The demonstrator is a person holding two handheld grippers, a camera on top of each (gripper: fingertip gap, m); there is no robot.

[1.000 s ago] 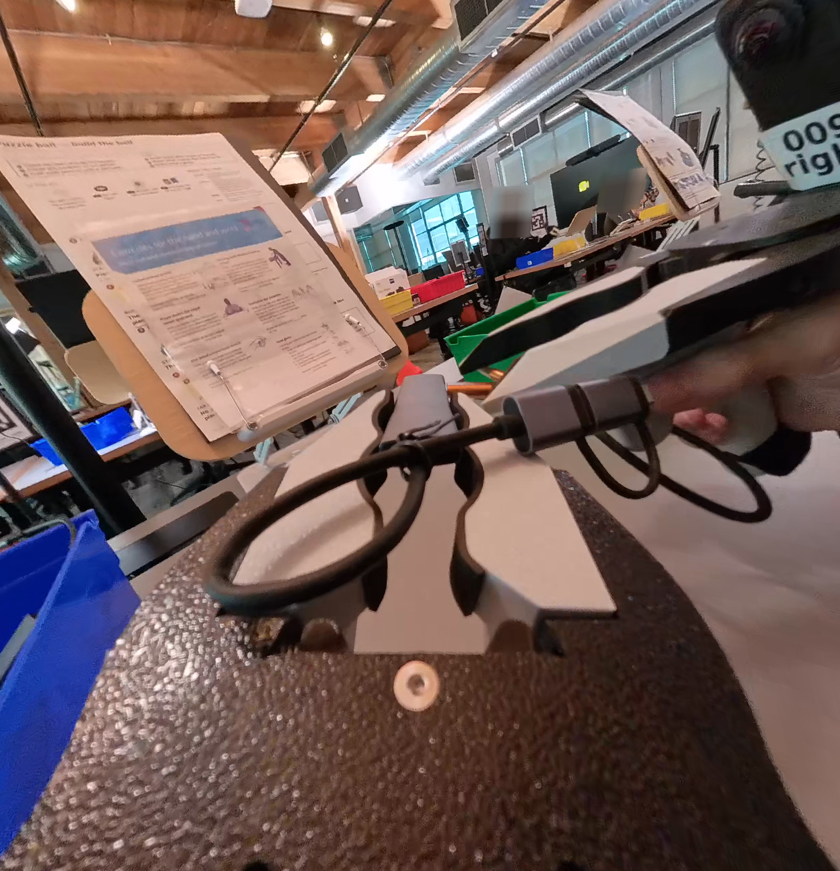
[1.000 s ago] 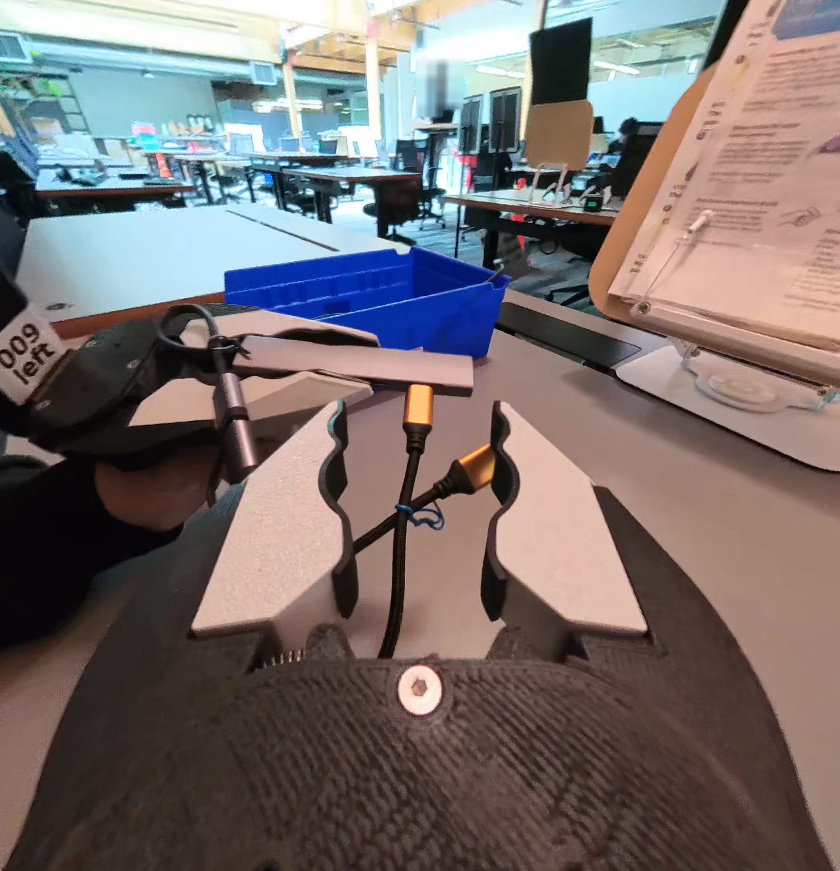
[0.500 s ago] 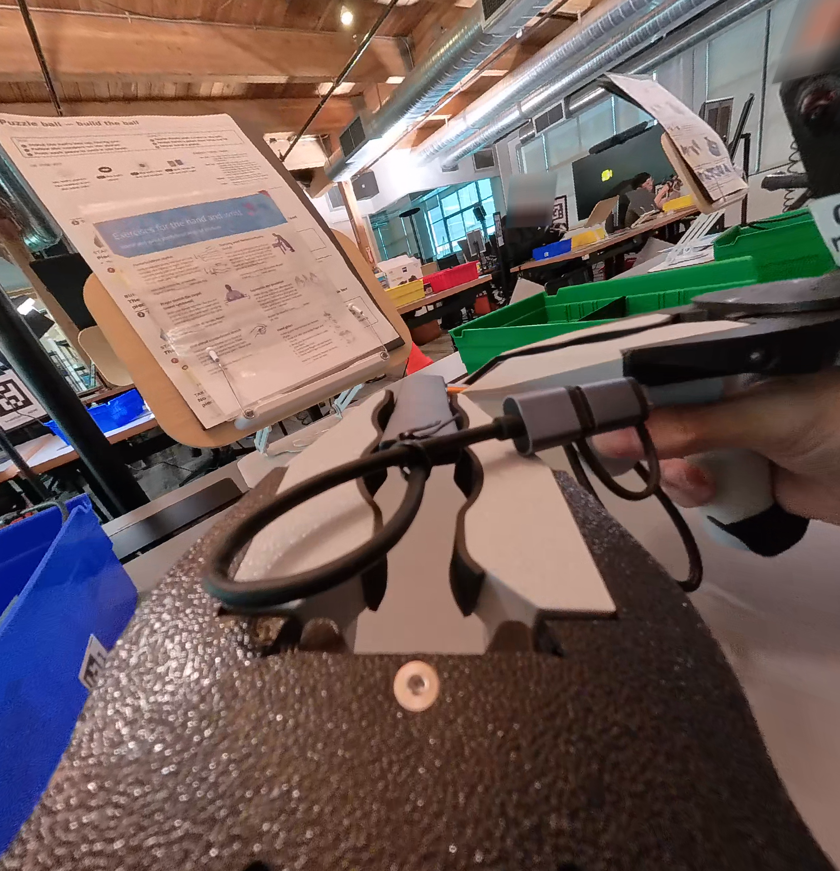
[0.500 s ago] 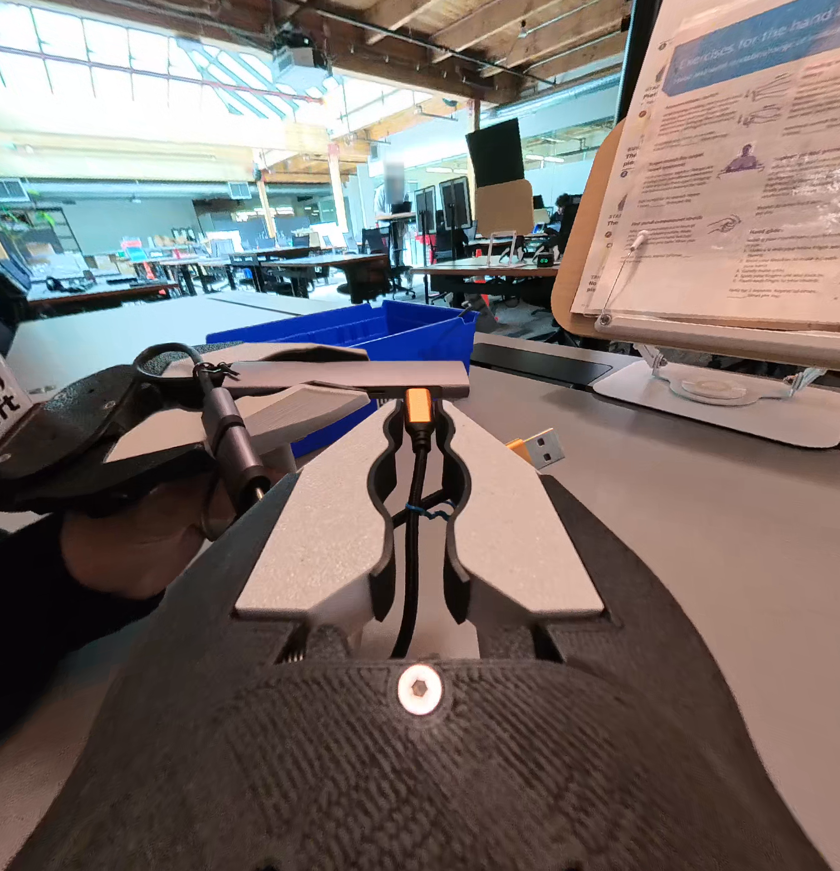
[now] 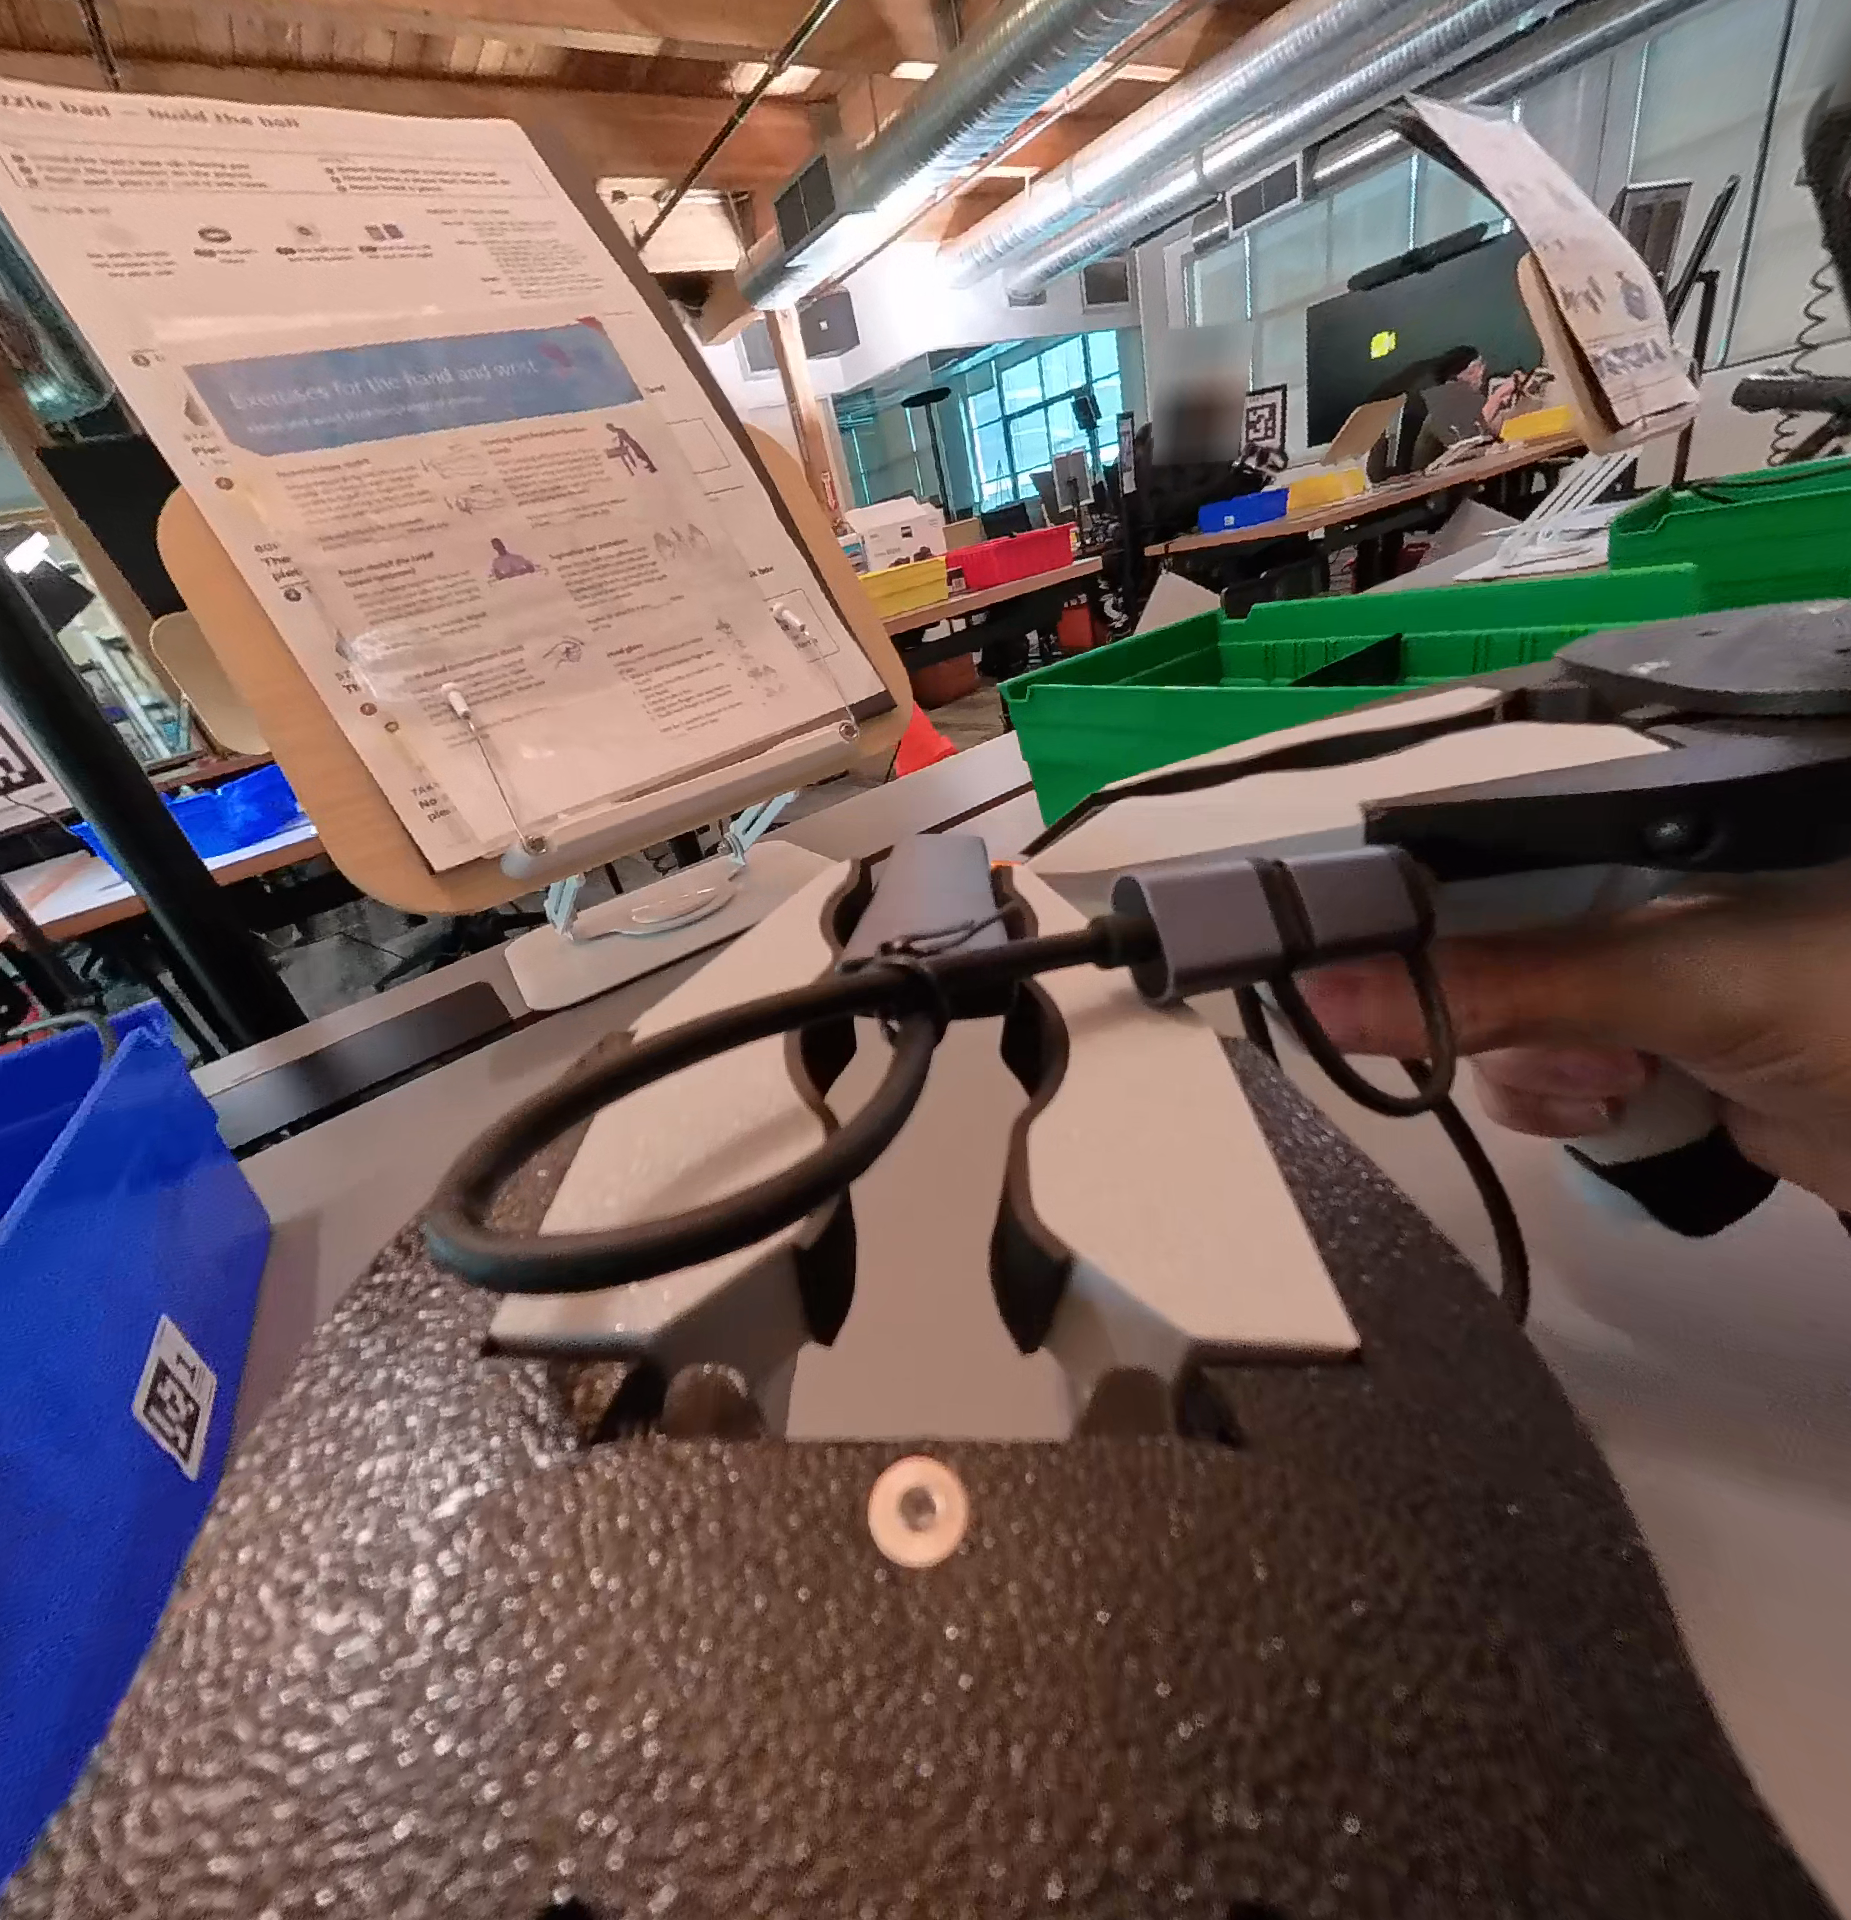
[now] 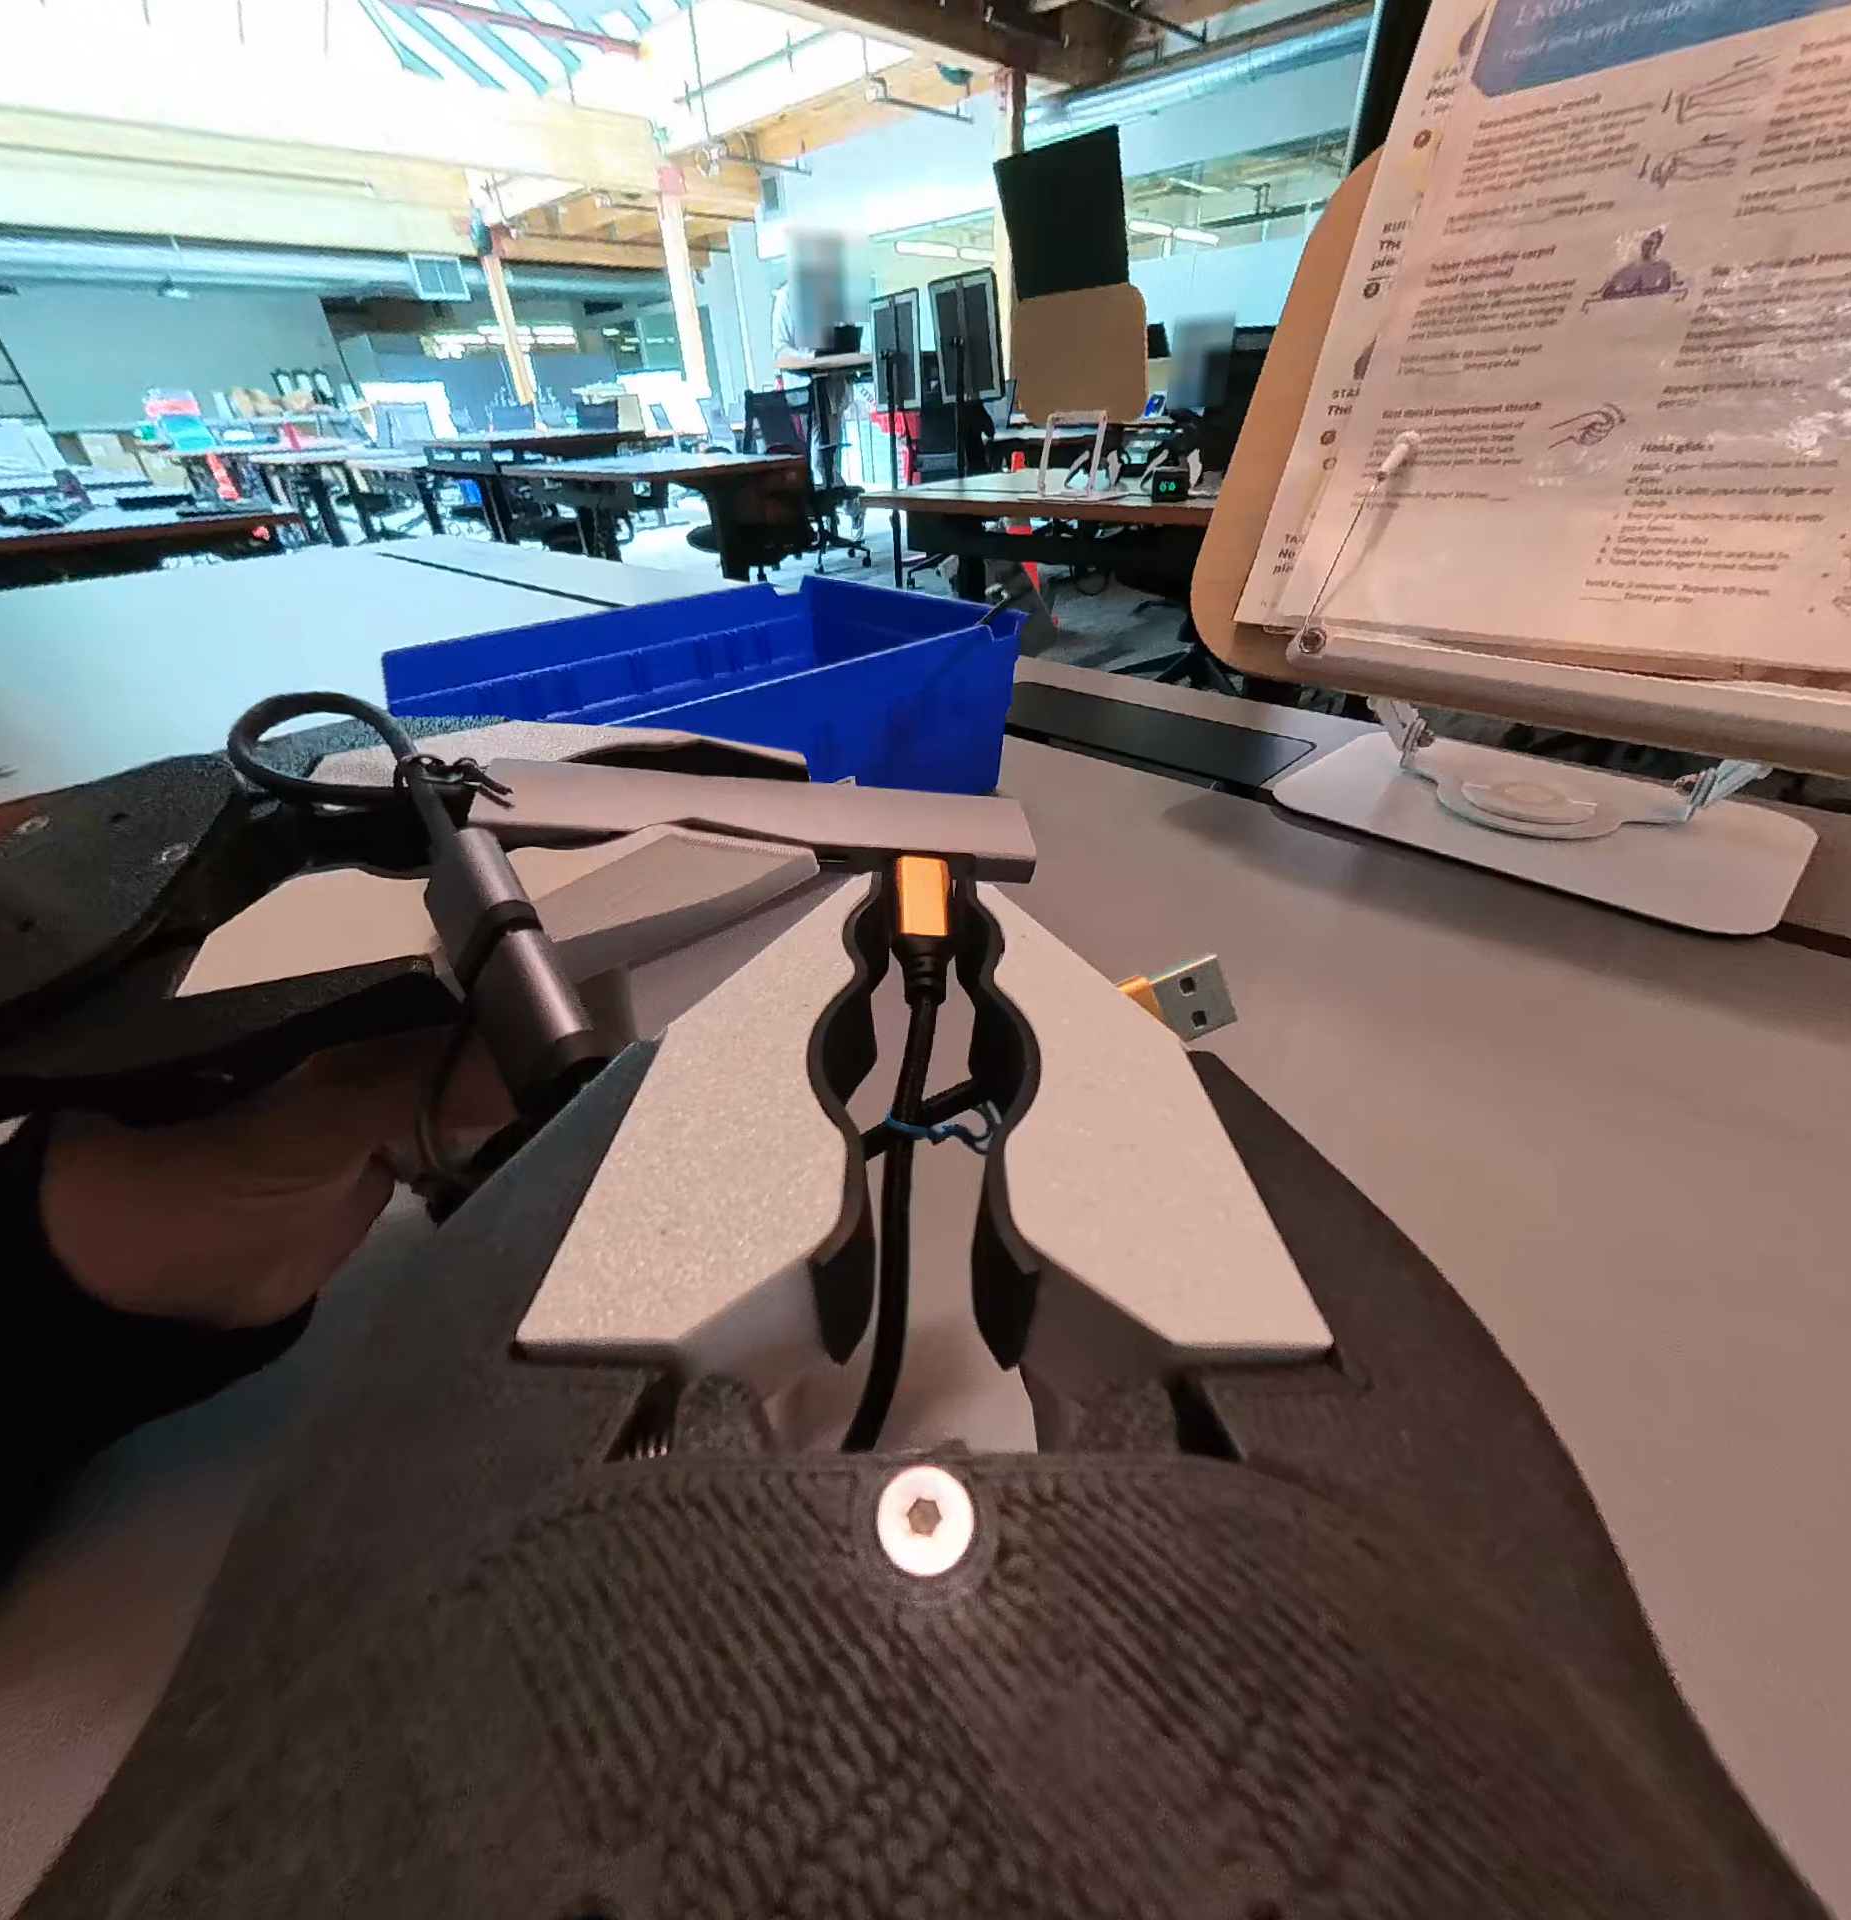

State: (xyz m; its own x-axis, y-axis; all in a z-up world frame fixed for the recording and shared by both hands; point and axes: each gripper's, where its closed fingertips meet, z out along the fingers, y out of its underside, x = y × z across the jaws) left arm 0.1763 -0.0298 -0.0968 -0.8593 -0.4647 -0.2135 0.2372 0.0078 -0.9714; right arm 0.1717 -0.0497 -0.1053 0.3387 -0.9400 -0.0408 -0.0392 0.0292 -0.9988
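My left gripper (image 5: 931, 883) is shut on a flat grey hub (image 5: 936, 878). The hub's short black cable (image 5: 692, 1174) loops over the left finger and ends in a grey plug (image 5: 1264, 920) that hangs to the right. My right gripper (image 6: 921, 899) is shut on the orange connector (image 6: 921, 899) of a black braided cable (image 6: 905, 1091). The connector's tip meets the long edge of the hub (image 6: 765, 816). The cable's other end, a gold USB plug (image 6: 1191, 997), sticks out to the right of my right fingers. The right gripper also shows in the left wrist view (image 5: 1523, 790), close to the hub.
A blue bin (image 6: 796, 675) stands behind the hub, and it also shows at the left edge of the left wrist view (image 5: 90, 1299). A green bin (image 5: 1368, 665) stands at the far right. A wooden document stand (image 6: 1523, 665) with printed sheets stands on the grey table (image 6: 1472, 1143). Both grippers' tips are close together, under 4 cm apart.
My right gripper has shut on the orange connector, which lay between its open fingers a second ago. The connector now sits against the hub's edge. The left gripper keeps its hold on the hub.
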